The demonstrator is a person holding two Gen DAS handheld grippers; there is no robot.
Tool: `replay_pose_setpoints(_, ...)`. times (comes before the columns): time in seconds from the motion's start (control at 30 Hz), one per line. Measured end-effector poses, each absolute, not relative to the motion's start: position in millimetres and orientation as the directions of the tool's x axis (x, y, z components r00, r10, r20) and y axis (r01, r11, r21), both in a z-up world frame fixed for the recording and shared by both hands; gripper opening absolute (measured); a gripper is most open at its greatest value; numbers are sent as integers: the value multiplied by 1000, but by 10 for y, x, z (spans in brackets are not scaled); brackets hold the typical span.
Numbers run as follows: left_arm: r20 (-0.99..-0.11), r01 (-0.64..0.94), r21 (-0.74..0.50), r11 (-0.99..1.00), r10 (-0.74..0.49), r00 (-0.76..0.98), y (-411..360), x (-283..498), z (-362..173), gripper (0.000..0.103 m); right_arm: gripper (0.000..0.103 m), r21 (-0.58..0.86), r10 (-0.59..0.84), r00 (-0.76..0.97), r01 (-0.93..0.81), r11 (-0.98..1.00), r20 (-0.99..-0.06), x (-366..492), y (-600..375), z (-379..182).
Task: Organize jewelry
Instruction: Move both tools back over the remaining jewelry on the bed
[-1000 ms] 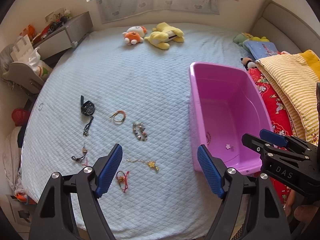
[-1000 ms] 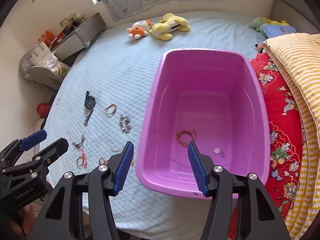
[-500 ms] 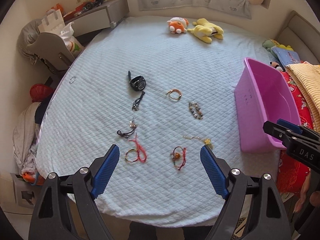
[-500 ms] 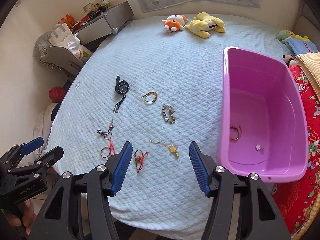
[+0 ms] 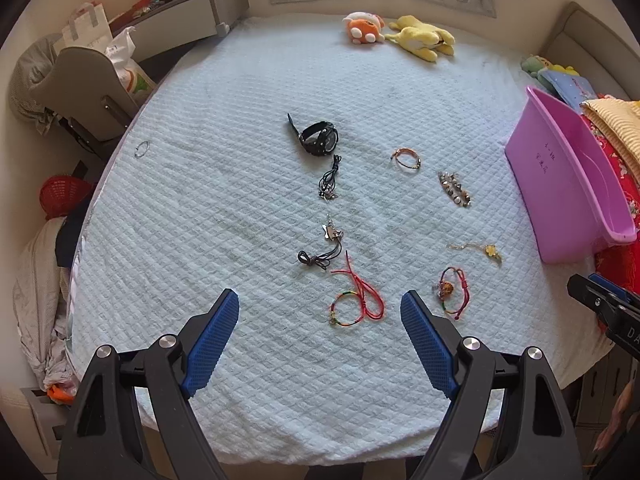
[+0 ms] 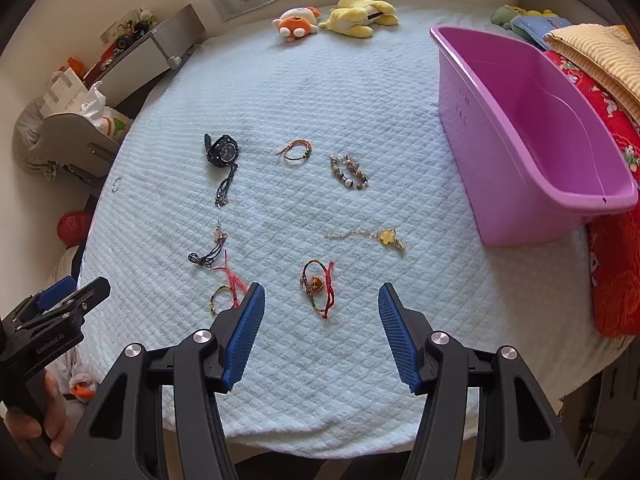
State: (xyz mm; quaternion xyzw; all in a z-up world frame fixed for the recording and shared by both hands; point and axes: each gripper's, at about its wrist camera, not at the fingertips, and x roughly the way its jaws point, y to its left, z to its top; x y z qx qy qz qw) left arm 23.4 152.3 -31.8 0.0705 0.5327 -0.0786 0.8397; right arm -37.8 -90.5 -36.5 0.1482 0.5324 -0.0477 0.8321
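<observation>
A bed (image 5: 248,128) in a pale blue quilted cover is filling the room. Daylight is coming through a window above its far edge, and a grey desk (image 5: 188,12) is standing against the cream wall at far left.

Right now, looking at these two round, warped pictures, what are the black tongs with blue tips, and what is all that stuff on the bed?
There is no robot here. A person holds a hand tool in each hand, each with two blue-padded fingers and a wide-angle camera that looks along them, hence the bent edges.

One picture looks out from the left gripper, the other from the right gripper. Both stand open over the bed and hold nothing. Each also shows in the other's picture, at the side.

On the pale blue bedspread lies jewelry: a black watch, a beaded bracelet, a gold chain with a yellow flower, a red cord bracelet between the left gripper's fingers, and another with a charm ahead of the right gripper. The pink tub at the right is presumably where it all goes.
</observation>
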Motion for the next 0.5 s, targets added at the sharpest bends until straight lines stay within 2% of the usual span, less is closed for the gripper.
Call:
replay_pose_setpoints(0.17, -906, 220, 12, 975, -82, 415, 1618, 237, -670, 82, 57, 184, 58, 424, 262, 947, -904, -425, -787, -686)
replay_pose_setpoints(0.5, -869, 226, -4, 974, -115, 481, 1480, 173, -1593, 82, 58, 162, 54, 511, 169, 972, -858, -366, -694, -1523)
